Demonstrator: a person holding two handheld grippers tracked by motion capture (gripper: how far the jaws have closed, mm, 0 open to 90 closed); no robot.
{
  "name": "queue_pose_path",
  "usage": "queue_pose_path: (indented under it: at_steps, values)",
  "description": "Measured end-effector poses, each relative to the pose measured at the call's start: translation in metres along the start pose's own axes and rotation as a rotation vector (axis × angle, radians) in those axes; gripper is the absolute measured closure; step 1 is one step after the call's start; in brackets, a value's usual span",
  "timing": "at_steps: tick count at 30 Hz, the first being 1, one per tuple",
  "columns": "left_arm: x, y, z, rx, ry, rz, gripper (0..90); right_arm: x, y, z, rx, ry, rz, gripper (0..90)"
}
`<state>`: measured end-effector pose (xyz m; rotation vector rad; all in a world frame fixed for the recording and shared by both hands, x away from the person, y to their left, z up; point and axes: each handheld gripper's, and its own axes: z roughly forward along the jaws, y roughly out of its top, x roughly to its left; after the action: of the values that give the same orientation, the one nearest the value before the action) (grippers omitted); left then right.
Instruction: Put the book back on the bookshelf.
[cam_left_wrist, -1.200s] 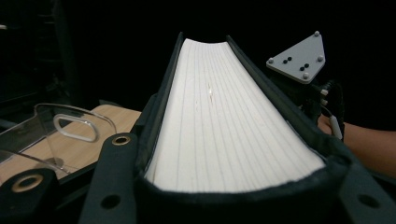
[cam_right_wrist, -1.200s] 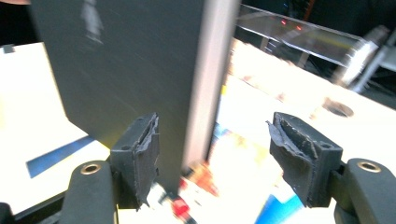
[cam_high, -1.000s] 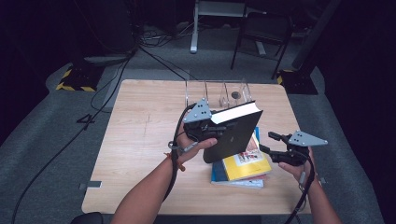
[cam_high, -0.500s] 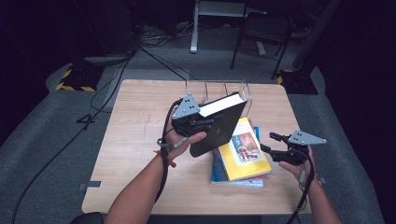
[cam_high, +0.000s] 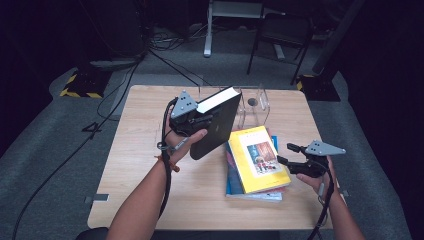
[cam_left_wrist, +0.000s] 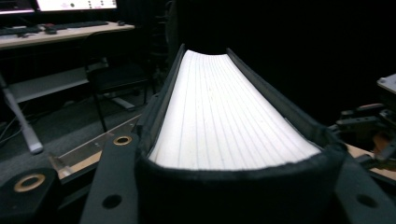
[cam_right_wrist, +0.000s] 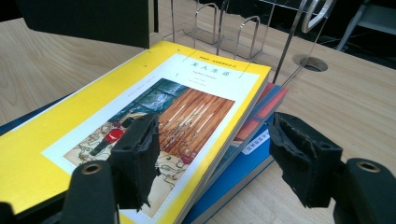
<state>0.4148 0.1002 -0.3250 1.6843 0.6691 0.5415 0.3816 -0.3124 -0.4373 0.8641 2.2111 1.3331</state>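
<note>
Black book (cam_high: 216, 127) lifted, clamped in left gripper (cam_high: 192, 117); right gripper (cam_high: 295, 160) released; stack (cam_high: 257, 160) unshelved; rack (cam_high: 252, 102) vacant.

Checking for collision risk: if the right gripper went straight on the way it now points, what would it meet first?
Probably the yellow book topping the stack: the right gripper has open jaws aimed low across its cover. Depth is unclear; the clear rack stands farther on.
</note>
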Motion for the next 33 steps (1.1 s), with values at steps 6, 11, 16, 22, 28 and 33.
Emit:
queue_pose_path:
  at_steps: [6, 11, 16, 22, 28, 33]
  values:
    - [0.015, 0.000, 0.004, 0.015, 0.066, -0.021, 52.4, 0.002, -0.001, 0.003, 0.014, 0.006, -0.002, 33.2]
    - [0.023, -0.002, 0.014, 0.040, 0.122, -0.027, 52.4, 0.002, -0.001, 0.005, 0.019, 0.011, -0.005, 33.2]
    - [0.032, -0.004, 0.027, 0.062, 0.175, -0.026, 52.4, 0.003, -0.003, 0.007, 0.033, 0.010, -0.012, 33.3]
    - [0.038, -0.009, 0.044, 0.083, 0.211, -0.044, 52.3, 0.004, -0.004, 0.008, 0.045, 0.010, -0.023, 33.5]
    - [0.043, -0.015, 0.056, 0.095, 0.271, -0.057, 52.4, 0.006, -0.005, 0.011, 0.061, 0.018, -0.029, 33.5]
    - [0.041, -0.015, 0.062, 0.082, 0.316, -0.074, 52.4, 0.008, -0.005, 0.013, 0.070, 0.025, -0.039, 33.6]
